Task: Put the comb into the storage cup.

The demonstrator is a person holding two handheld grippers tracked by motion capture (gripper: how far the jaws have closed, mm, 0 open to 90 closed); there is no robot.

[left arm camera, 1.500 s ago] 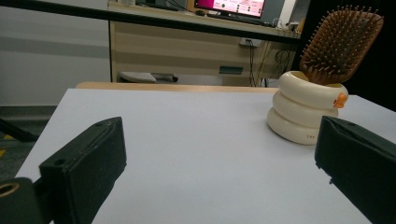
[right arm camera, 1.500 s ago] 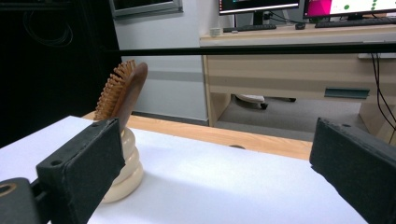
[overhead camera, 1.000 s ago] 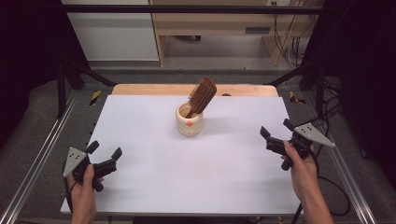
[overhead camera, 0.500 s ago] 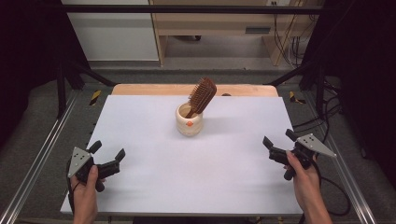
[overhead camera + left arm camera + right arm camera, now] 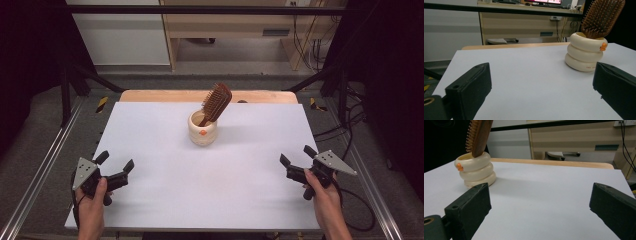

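Observation:
A cream ribbed cup [image 5: 202, 131] [image 5: 586, 53] [image 5: 475, 170] with a small orange dot stands upright at the table's middle back. A brown wooden hairbrush [image 5: 215, 103] [image 5: 602, 18] [image 5: 478, 136] leans in it, handle down, head tilted right. My left gripper [image 5: 115, 167] [image 5: 541, 95] is held low at the front left corner, open with nothing between its jaws. At the front right, my right gripper [image 5: 298, 160] [image 5: 540, 212] is open and holds nothing. Both are well apart from the cup.
The white table top [image 5: 165, 165] stretches wide between the grippers and the cup. A wooden strip [image 5: 165, 95] runs along the back edge. Metal rails [image 5: 40, 170] flank the table. Cables [image 5: 357, 207] trail at the right.
Both hands have drawn back toward the front edge of the table; the right gripper moved most. Both grippers stay open. Cup and brush have not moved.

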